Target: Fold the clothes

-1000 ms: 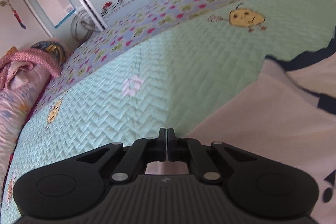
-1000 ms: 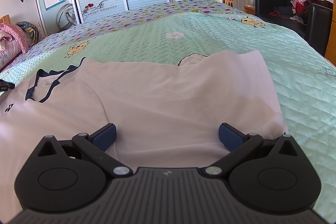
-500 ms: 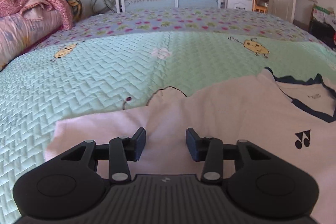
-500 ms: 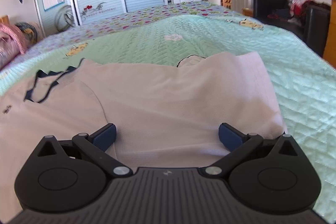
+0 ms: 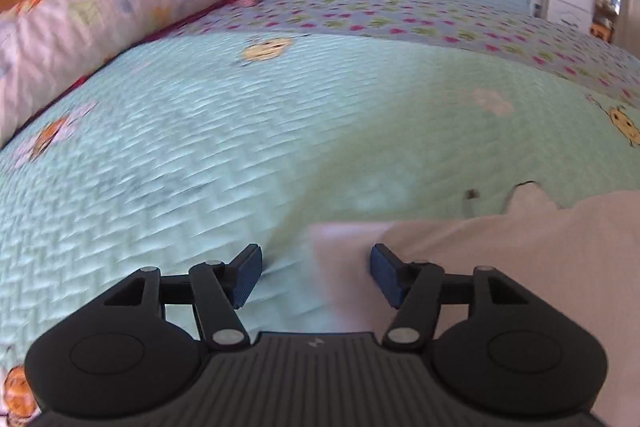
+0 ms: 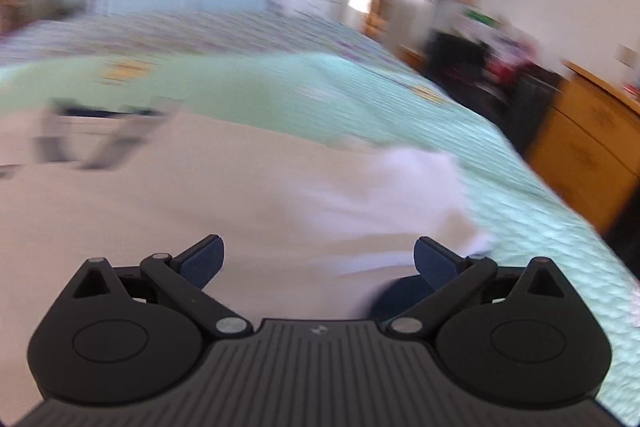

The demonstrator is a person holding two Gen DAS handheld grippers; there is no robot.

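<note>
Green quilted bedspread (image 5: 280, 147) covers the bed, with a rolled blanket (image 5: 80, 27) along its far left edge. White shirt (image 6: 200, 195) lies flat on it. Left gripper (image 5: 316, 277) hangs wide apart over the shirt's corner; right gripper (image 6: 318, 261) is spread wide above the cloth, holding nothing.

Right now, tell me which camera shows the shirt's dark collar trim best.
The right wrist view: the dark collar trim shows at far left on the white shirt, though motion-blurred. The left wrist view shows only a plain corner of the shirt, no collar.
</note>
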